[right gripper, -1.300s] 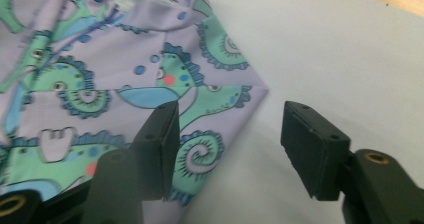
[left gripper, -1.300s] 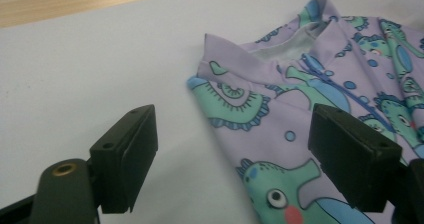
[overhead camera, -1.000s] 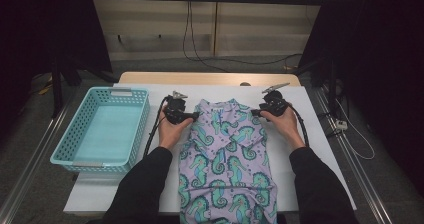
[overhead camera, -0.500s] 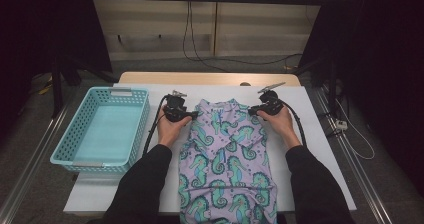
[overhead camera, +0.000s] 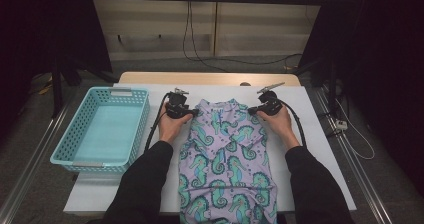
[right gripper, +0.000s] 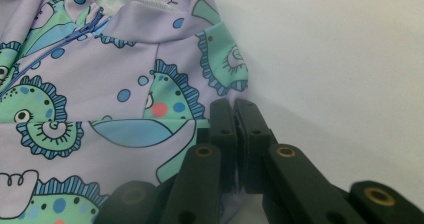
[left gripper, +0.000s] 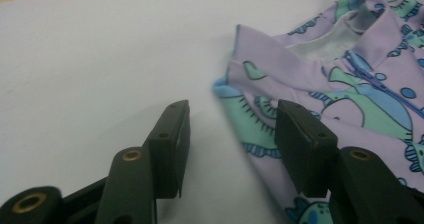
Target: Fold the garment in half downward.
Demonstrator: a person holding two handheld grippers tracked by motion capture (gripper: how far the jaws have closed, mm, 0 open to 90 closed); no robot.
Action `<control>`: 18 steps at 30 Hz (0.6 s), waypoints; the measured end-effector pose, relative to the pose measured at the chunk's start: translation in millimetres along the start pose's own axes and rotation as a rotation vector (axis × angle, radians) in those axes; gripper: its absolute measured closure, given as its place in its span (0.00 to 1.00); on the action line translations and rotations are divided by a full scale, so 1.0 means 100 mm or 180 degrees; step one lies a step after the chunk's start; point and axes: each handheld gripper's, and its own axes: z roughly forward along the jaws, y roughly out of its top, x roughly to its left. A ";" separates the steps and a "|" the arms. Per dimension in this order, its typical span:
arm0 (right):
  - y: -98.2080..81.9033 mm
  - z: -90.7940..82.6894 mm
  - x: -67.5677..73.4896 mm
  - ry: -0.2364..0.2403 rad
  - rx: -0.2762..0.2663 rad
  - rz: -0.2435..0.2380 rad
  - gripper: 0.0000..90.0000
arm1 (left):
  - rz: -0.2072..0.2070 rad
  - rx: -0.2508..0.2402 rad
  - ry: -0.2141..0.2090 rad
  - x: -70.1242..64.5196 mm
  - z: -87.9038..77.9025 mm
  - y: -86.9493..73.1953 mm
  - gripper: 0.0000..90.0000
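A lilac garment [overhead camera: 225, 159] printed with green seahorses lies flat on the white table [overhead camera: 310, 134], its collar at the far end. My left gripper [overhead camera: 192, 113] is at its left shoulder. In the left gripper view the jaws [left gripper: 232, 116] stand apart and have just been closing, with the garment's [left gripper: 320, 69] shoulder edge between them and unpinched. My right gripper [overhead camera: 252, 110] is at the other shoulder. In the right gripper view its jaws [right gripper: 234, 106] have just closed together on the edge of the garment [right gripper: 100, 74].
A turquoise plastic basket [overhead camera: 122, 91] stands on the table's left side. Black cables [overhead camera: 152, 129] trail from both grippers across the table. The table's wooden far edge [overhead camera: 210, 78] runs just beyond the collar, with dark frame posts on both sides.
Both hands stay at the garment's shoulders, and the garment has not shifted.
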 end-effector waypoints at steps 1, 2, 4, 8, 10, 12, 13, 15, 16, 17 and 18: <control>0.00 0.00 0.00 0.0000 -0.0006 0.0009 0.98 | 0.0008 -0.0007 0.0001 -0.03 0.02 0.01 0.54; 0.00 0.00 0.00 0.0005 -0.0006 0.0014 0.98 | 0.0105 0.0042 0.0032 -0.03 0.02 0.02 0.56; 0.00 0.00 -0.01 0.0009 -0.0015 0.0013 0.98 | 0.0099 0.0013 0.0018 -0.07 0.05 0.02 0.59; -0.01 0.00 0.02 -0.0043 -0.0022 -0.0045 0.98 | 0.0023 0.0052 0.0021 -0.09 0.05 0.03 0.73; -0.02 0.00 0.01 -0.0023 -0.0054 -0.0003 0.98 | -0.0041 0.0076 -0.0017 -0.11 0.05 0.03 0.82; -0.02 0.00 0.01 -0.0020 -0.0052 -0.0001 0.98 | -0.0114 0.0085 -0.0059 -0.11 0.04 0.02 0.87; -0.02 0.00 0.01 -0.0024 -0.0046 -0.0009 0.98 | -0.0123 0.0089 -0.0081 -0.11 0.05 0.02 0.90; -0.01 0.00 0.02 -0.0033 -0.0040 -0.0004 0.98 | -0.0187 0.0110 -0.0155 -0.09 0.05 0.02 0.96; -0.01 0.00 0.02 -0.0033 -0.0040 -0.0004 0.98 | -0.0187 0.0110 -0.0155 -0.09 0.05 0.02 0.97; -0.01 0.00 0.02 -0.0038 -0.0029 0.0003 0.98 | -0.0183 0.0100 -0.0166 -0.09 0.05 0.02 0.98; -0.01 0.00 0.02 -0.0037 -0.0030 0.0002 0.98 | -0.0193 0.0093 -0.0152 -0.10 0.05 0.02 0.98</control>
